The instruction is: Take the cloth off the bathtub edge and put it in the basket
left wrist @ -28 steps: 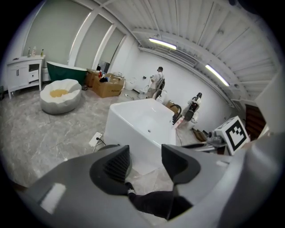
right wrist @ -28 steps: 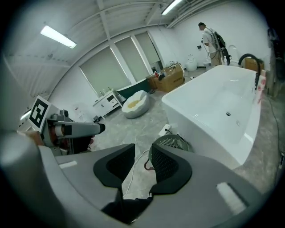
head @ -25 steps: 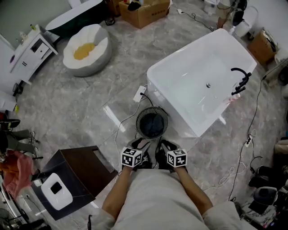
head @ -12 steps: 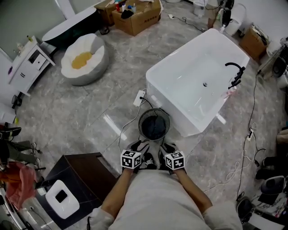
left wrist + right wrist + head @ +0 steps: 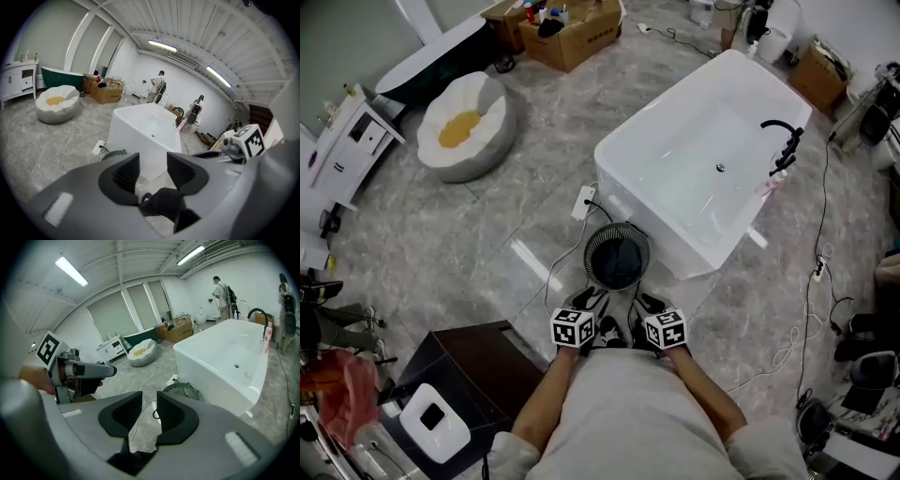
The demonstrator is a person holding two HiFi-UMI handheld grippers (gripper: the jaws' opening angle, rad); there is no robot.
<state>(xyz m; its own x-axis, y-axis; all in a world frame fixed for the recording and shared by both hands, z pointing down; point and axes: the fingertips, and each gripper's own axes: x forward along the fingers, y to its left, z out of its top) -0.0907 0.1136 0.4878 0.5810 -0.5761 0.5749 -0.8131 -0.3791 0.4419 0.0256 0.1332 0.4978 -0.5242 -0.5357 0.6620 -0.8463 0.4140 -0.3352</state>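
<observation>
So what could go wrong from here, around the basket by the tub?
1. A white cable from the power strip crosses the floor right beside the basket; a step forward could snag it and might tip the basket.
2. No cloth shows on the bathtub rim, and a dark heap lies in the basket. Whether that is the cloth I cannot tell, so the run could be marked done wrongly.

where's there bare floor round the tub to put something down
The widest bare floor lies between the beanbag and the tub. Another free patch runs from the beanbag to the dark cabinet. It is crowded by the basket, with a power strip and cord, and right of the tub, with cables.
</observation>
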